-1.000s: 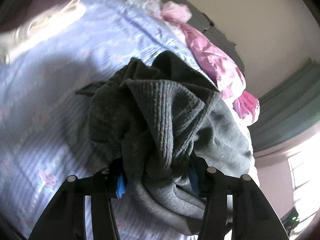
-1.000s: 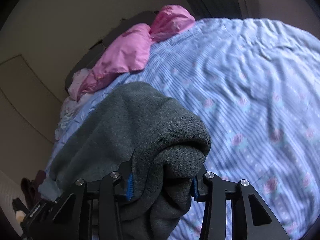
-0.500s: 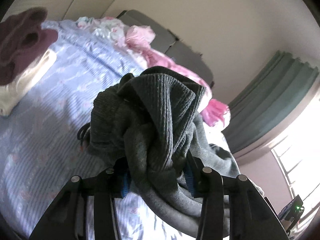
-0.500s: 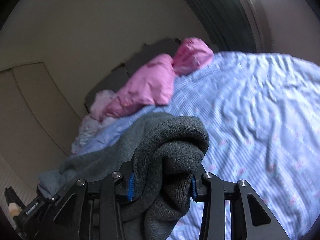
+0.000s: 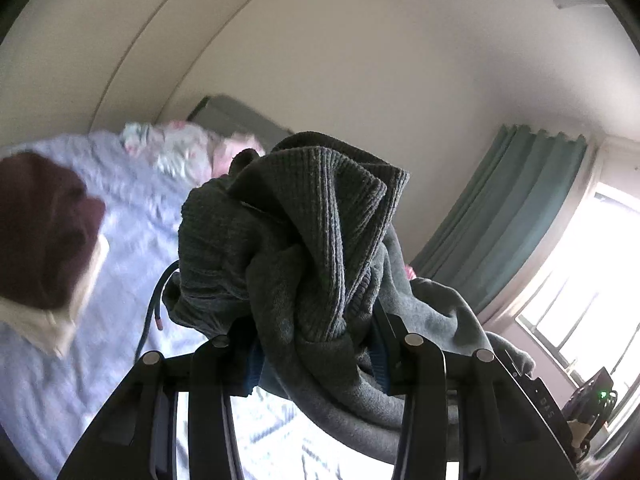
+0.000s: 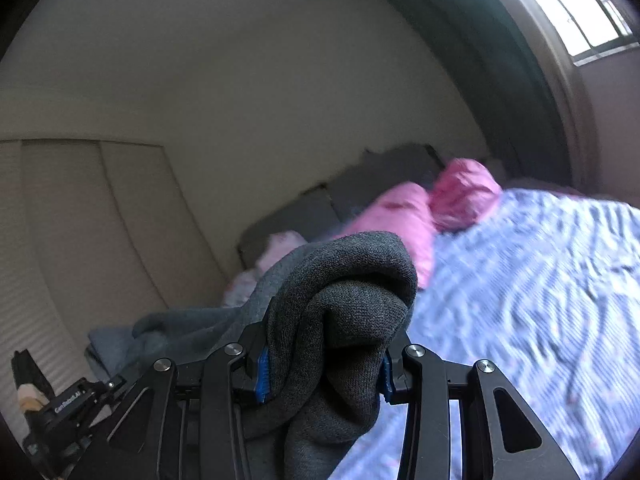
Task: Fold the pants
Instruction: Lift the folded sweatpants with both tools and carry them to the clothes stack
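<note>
The bed [image 6: 540, 280], under a lilac striped sheet with small flowers, fills the space beyond and to the right of the right gripper's fingers; in the left wrist view it spreads to the left of and below the fingers, blurred. The grey pants [image 5: 312, 248] come next in size. In the left wrist view a thick bunch of ribbed waistband rises up and forward from between the fingers and hides most of what lies ahead; smoother grey cloth sags below and to the right of them, and a dark drawstring [image 5: 154, 304] hangs just left of the left finger. The left gripper [image 5: 316, 354] is clamped on this bunch, its blue pads pressed into the cloth on both sides. In the right wrist view the right gripper [image 6: 324, 368] pinches a rolled fold of the same pants [image 6: 344, 304], which bulges above the fingertips and droops below them, while the rest trails away to the left.

Only the left wrist view shows a green curtain [image 5: 500, 216] and a bright window to the right of the fingers, and a maroon garment [image 5: 40, 232] on pale folded cloth far to their left. Only the right wrist view shows clearly the pink quilt [image 6: 420, 216] heaped against the dark headboard [image 6: 352, 188] beyond the fingers.
</note>
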Tool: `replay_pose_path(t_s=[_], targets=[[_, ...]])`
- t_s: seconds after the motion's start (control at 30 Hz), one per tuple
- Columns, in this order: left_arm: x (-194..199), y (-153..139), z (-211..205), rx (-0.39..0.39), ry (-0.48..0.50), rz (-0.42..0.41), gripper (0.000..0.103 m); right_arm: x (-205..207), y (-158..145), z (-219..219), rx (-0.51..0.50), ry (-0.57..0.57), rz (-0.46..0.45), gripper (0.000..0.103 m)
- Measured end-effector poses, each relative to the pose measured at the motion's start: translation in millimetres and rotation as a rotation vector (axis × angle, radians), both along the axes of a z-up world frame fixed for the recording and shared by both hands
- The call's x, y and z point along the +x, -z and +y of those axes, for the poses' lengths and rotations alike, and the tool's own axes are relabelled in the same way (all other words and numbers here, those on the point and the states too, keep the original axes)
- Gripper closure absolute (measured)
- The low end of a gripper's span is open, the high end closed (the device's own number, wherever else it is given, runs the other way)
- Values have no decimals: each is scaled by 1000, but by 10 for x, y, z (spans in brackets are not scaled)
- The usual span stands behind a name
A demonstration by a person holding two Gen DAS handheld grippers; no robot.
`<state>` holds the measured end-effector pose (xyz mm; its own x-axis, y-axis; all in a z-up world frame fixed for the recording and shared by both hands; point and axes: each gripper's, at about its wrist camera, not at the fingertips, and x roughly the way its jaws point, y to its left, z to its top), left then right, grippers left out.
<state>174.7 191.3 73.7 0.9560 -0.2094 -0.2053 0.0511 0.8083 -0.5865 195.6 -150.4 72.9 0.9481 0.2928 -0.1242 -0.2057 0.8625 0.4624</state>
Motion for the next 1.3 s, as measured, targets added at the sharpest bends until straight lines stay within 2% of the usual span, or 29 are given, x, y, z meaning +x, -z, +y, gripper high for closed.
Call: replay_pose_path(t_s=[0.2,0.43,0.53,0.7,0.83,0.97,1.03,1.1,1.2,1.3], targets=[[-232,-361,591,26,-63,-47,61,-8,-374,568,1,-82,-64,63],[-384,-697,1581,44,-188,-47,61,124,-745,1664,-60,-219,-106,63],[-394,-710,2003,40,-242,-33,61,233,-853,2171,-106,-273,-109,63],[-319,-588,2711,-12,-313,-19,61,516,-907,3004,-177,-362,-90,63],[-213,-467,3241,-58,-347,-28,61,723,-850,3542,-218,-395,-94,63],[-37,-432,3626,-43,-385,-35,61,865,-734,4115,-252,-410,-106,63],[43,-355,3811,-26,-378,-35,61,937,-678,4328,-270,-413,-115,63],[85,-118,3951,-44,-361,1,61,979,-549,4467,-301,-403,-131,63],[108,481,4151,-143,-335,138,61,1022,-130,4704,-392,-407,-90,63],[66,1024,4151,-167,-316,295,61,1075,370,4764,-441,-448,21,63]])
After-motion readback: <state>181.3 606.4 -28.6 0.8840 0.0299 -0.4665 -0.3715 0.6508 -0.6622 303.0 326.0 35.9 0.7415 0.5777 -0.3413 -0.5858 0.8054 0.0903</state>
